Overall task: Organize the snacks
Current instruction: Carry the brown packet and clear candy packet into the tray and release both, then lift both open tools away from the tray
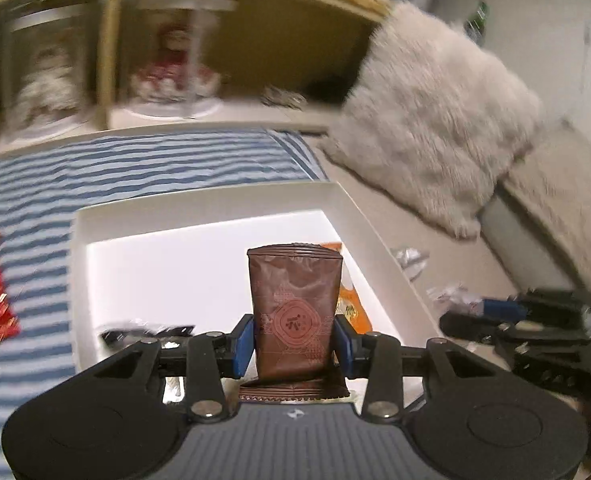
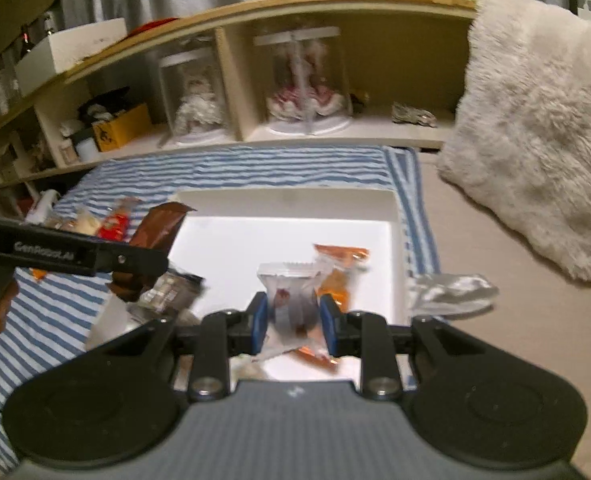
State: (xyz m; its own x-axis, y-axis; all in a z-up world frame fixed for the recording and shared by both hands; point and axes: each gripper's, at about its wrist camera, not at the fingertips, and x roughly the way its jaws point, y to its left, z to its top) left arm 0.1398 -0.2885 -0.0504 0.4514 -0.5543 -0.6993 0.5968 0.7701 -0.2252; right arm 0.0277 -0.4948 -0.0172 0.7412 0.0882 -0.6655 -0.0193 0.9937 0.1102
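My left gripper [image 1: 294, 340] is shut on a brown snack packet [image 1: 293, 304], held upright over the near part of a white box [image 1: 207, 200]. In the right wrist view that same brown snack packet [image 2: 159, 228] and the left gripper [image 2: 135, 260] hang at the box's left edge. My right gripper [image 2: 294, 326] is shut on a clear white snack packet [image 2: 291, 300] above the white box [image 2: 287, 196]. An orange packet [image 2: 337, 268] lies inside the box, and a dark foil packet [image 2: 167, 292] sits at its left rim. The right gripper [image 1: 495, 308] shows at the right in the left wrist view.
A blue-striped cloth [image 2: 215, 164] lies under the box with red and other snacks [image 2: 113, 220] on its left. A silver wrapper [image 2: 451, 288] lies right of the box. A fluffy white cushion [image 2: 535, 120] stands at the right, a wooden shelf [image 2: 255, 12] with glass-domed dolls behind.
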